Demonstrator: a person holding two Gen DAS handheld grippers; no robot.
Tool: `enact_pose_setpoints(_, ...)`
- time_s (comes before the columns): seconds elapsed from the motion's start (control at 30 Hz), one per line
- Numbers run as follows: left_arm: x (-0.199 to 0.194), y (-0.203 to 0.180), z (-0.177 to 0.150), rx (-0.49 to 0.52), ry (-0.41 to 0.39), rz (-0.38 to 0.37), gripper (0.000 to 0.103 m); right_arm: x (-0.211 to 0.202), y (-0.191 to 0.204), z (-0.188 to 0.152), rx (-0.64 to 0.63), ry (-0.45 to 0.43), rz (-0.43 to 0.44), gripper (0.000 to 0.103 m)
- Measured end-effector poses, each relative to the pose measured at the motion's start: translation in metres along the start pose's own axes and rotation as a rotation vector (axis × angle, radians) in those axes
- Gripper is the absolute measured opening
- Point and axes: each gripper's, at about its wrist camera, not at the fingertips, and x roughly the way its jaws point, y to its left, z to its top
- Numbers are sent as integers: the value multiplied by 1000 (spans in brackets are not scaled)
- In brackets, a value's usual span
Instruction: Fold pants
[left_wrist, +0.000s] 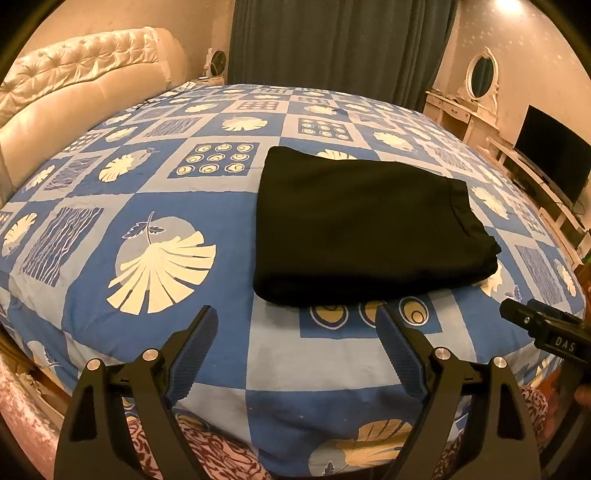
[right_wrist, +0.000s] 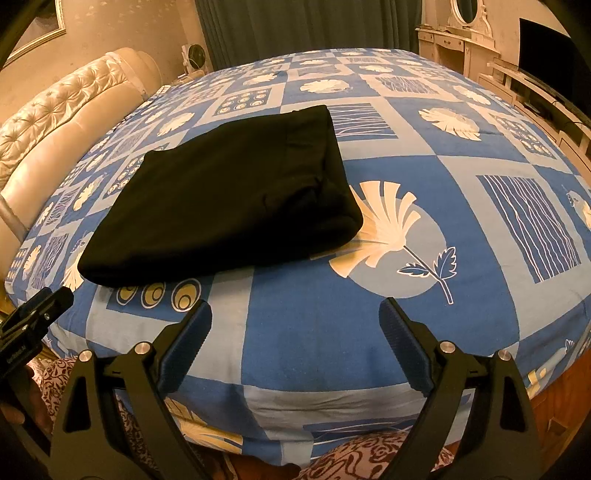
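Black fabric pants (left_wrist: 354, 225), folded into a thick rectangle, lie flat on the bed w/ the blue-and-cream patchwork leaf-print cover (left_wrist: 147, 206). In the left wrist view they're at 12 o'clock from the left gripper (left_wrist: 295, 317); in the right wrist view, approx 10 o'clock from the right gripper (right_wrist: 295, 310). Both sets of jaws spread wide, nothing between them, hovering near the bed's front edge, not touching the pants.
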Motion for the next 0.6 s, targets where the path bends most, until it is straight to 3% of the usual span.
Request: enact_pose_setpoints(0.6,-2,0,3,-15,-3,-8,86,0,1,0,2,3,1,92)
